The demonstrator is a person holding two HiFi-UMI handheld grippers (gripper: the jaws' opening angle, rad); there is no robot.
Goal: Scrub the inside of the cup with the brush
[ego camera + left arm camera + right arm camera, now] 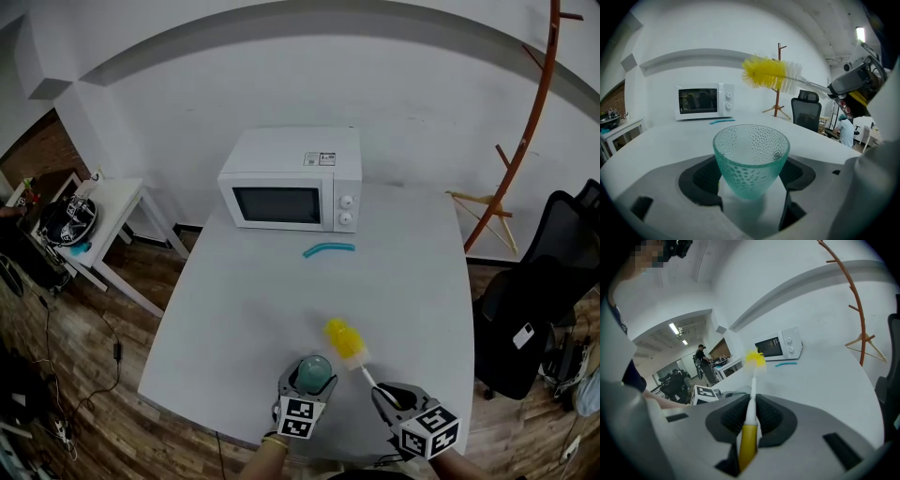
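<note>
A teal dimpled glass cup (751, 157) stands upright between the jaws of my left gripper (752, 185), which is shut on it; in the head view the cup (312, 373) is near the table's front edge at my left gripper (305, 389). My right gripper (751, 416) is shut on the white and yellow handle of the brush (749, 425). The yellow and white bristle head (771, 75) hangs in the air above and beyond the cup, outside it. From above the brush head (343, 340) lies just right of the cup, with my right gripper (398, 401) behind it.
A white microwave (292, 180) stands at the back of the white table (412, 281), with a curved teal strip (329, 249) in front of it. A black office chair (534, 309) is at the right, a small side table (94, 220) at the left, an orange coat stand (525, 131) behind.
</note>
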